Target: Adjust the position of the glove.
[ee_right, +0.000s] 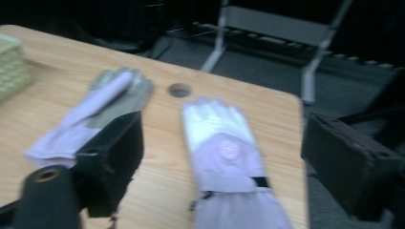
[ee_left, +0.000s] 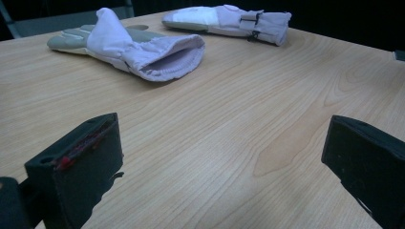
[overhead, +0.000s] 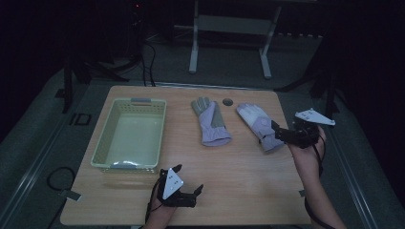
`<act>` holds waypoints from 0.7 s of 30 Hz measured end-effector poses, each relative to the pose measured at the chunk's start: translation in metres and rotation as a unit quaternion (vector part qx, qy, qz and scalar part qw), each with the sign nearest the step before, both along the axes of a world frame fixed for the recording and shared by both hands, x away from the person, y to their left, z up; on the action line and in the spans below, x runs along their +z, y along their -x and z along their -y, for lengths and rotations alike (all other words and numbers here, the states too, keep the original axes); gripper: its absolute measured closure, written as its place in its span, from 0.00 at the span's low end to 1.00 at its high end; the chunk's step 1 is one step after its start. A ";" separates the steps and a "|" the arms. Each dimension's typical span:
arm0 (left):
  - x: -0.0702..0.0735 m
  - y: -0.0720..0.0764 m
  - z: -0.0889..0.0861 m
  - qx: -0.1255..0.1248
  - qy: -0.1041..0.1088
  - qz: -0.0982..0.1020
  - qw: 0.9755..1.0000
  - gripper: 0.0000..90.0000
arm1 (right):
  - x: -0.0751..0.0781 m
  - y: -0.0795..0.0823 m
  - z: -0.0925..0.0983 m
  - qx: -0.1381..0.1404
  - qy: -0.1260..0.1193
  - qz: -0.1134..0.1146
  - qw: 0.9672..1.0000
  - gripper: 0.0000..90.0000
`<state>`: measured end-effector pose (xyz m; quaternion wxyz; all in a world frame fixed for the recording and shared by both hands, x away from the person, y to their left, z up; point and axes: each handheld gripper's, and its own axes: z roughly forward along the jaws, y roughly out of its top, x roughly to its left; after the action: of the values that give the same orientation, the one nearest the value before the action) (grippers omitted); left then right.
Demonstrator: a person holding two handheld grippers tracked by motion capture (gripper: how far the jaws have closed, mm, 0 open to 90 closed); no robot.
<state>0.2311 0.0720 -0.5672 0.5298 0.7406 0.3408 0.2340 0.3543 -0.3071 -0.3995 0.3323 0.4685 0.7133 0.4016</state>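
Two lilac and grey gloves lie on the wooden table (overhead: 239, 181). The left glove (overhead: 210, 121) (ee_left: 138, 47) (ee_right: 95, 109) rests palm up with its cuff towards me. Lying at an angle, the right glove (overhead: 258, 125) (ee_left: 229, 19) (ee_right: 224, 148) shows a white back and a strap. My right gripper (overhead: 277, 132) (ee_right: 222, 162) is open, its jaws standing either side of that glove's cuff without touching it. Near the front edge, my left gripper (overhead: 190, 179) (ee_left: 224, 157) is open over bare wood and points towards the gloves.
An empty pale green basket (overhead: 138, 101) (ee_right: 12, 67) stands on the left of the table. A small round hole (overhead: 228, 101) (ee_right: 179, 89) sits near the far edge between the gloves. Behind the table is a metal stand (overhead: 229, 28); cables lie on the floor.
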 end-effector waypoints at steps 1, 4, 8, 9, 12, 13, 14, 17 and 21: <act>0.000 0.000 0.000 0.000 -0.001 0.001 1.000 0.00 | 0.001 -0.002 -0.003 0.004 -0.003 -0.007 1.000 0.18; 0.000 0.000 0.000 0.000 0.000 0.001 1.000 0.00 | 0.002 -0.007 -0.009 0.014 -0.020 -0.017 1.000 0.25; 0.000 0.000 0.000 -0.001 0.000 0.000 1.000 0.00 | 0.001 -0.015 -0.016 0.011 -0.012 -0.025 1.000 0.25; 0.000 0.000 0.000 -0.002 0.000 0.000 1.000 0.00 | 0.001 -0.017 -0.018 0.010 -0.013 -0.029 0.999 0.26; 0.000 0.000 0.000 -0.003 -0.001 0.000 1.000 0.00 | -0.002 -0.024 -0.024 0.017 -0.009 -0.041 0.999 0.27; 0.000 0.000 0.000 -0.003 -0.001 0.000 1.000 0.00 | -0.004 -0.026 -0.027 0.019 -0.007 -0.048 0.999 0.27; 0.000 0.000 0.000 -0.002 -0.001 0.000 1.000 0.00 | -0.005 -0.028 -0.030 0.015 -0.005 -0.050 0.999 0.27; 0.000 0.000 0.000 -0.002 -0.001 0.001 1.000 0.00 | -0.010 -0.034 -0.037 0.017 -0.012 -0.061 0.998 0.25; 0.000 0.000 0.000 -0.003 -0.001 0.000 1.000 0.00 | -0.014 -0.038 -0.046 0.011 -0.005 -0.056 0.998 0.24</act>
<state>0.2311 0.0717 -0.5672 0.5302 0.7419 0.3381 0.2328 0.3920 -0.2612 -0.4135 0.2849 0.4839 0.7339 0.3821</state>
